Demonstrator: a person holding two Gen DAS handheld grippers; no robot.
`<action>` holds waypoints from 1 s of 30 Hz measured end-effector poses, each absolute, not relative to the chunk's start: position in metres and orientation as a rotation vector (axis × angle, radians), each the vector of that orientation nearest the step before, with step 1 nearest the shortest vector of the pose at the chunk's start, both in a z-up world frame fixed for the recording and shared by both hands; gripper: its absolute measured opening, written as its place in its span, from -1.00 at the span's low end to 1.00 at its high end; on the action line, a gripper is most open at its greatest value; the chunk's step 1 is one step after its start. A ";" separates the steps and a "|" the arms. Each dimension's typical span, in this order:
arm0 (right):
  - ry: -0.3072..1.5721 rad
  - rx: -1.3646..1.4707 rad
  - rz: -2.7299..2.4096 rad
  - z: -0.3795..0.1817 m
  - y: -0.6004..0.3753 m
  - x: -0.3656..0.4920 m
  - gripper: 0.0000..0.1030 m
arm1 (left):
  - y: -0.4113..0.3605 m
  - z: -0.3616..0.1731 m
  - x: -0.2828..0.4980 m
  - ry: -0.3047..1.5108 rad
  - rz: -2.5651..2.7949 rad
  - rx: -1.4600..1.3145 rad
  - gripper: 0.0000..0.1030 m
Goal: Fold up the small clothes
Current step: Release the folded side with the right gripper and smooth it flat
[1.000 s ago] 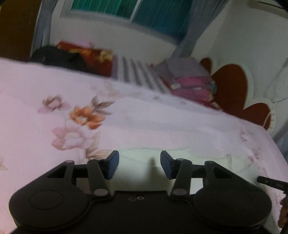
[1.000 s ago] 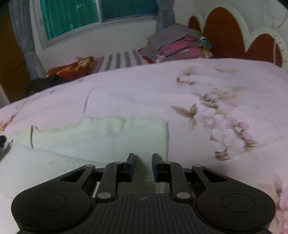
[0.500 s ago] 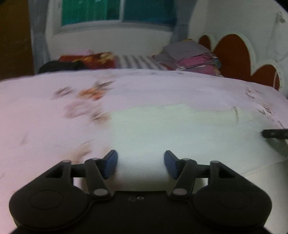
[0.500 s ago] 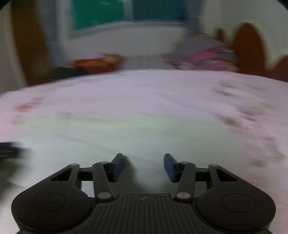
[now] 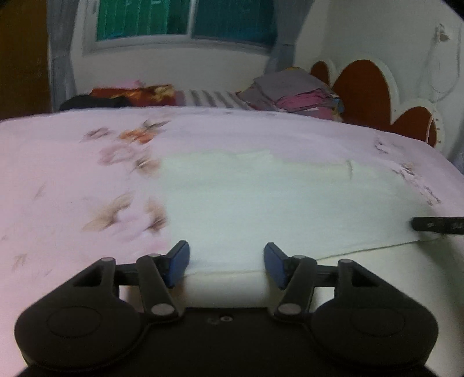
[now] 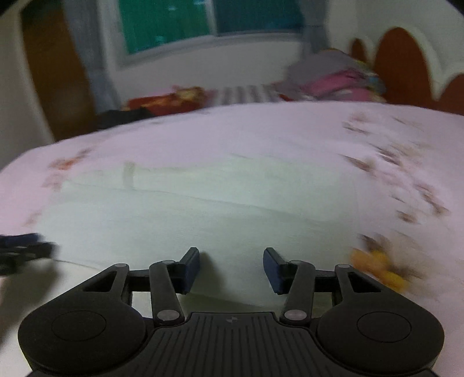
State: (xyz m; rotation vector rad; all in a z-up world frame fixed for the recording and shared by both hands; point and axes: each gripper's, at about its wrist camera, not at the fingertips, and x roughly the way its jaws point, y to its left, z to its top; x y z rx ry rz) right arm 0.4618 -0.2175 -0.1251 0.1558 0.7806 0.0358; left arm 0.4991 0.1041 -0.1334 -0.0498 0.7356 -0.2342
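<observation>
A: Left wrist view: left gripper [image 5: 226,265], jaws apart and empty, at the pale garment [image 5: 261,208] mid-frame on the bedsheet [image 5: 72,162].

B: Right wrist view: right gripper [image 6: 231,268], jaws likewise apart; blur risks pinching the sheet too.

Both wrist views low, near bed [image 5: 72,174], facing window [image 6: 203,23].
</observation>
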 end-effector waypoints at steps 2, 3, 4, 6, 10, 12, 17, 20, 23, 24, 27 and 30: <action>0.778 0.179 -0.014 -0.128 -0.239 0.459 -0.34 | 0.111 -0.134 0.497 0.763 -0.214 -0.044 0.17; 0.780 0.177 -0.014 -0.127 -0.244 0.456 -0.43 | 0.113 -0.133 0.497 0.768 -0.213 -0.044 0.15; 0.785 0.171 -0.008 -0.125 -0.245 0.456 -0.43 | 0.116 -0.131 0.492 0.753 -0.205 -0.055 0.08; 0.786 0.168 -0.012 -0.119 -0.242 0.456 -0.42 | 0.117 -0.121 0.484 0.708 -0.204 -0.090 0.10; 0.786 0.177 -0.053 -0.119 -0.241 0.452 -0.42 | 0.107 -0.117 0.487 0.711 -0.239 -0.074 0.13; 0.790 0.179 -0.065 -0.124 -0.242 0.452 -0.43 | 0.102 -0.132 0.499 0.797 -0.258 -0.038 0.24; 0.791 0.192 -0.083 -0.117 -0.241 0.448 -0.42 | 0.102 -0.123 0.489 0.774 -0.273 0.023 0.35; 0.817 0.149 -0.087 -0.120 -0.239 0.447 -0.42 | 0.111 -0.130 0.486 0.817 -0.240 0.015 0.38; 0.772 0.180 -0.106 -0.102 -0.240 0.432 -0.42 | 0.117 -0.131 0.475 0.801 -0.209 0.016 0.75; 0.758 0.198 -0.113 -0.098 -0.242 0.425 -0.41 | 0.117 -0.130 0.470 0.794 -0.193 0.028 0.88; 0.730 0.246 -0.153 -0.093 -0.248 0.401 0.32 | 0.118 -0.126 0.452 0.791 -0.176 0.056 0.89; 0.704 0.271 -0.160 -0.089 -0.253 0.378 0.44 | 0.121 -0.123 0.434 0.785 -0.169 0.064 0.87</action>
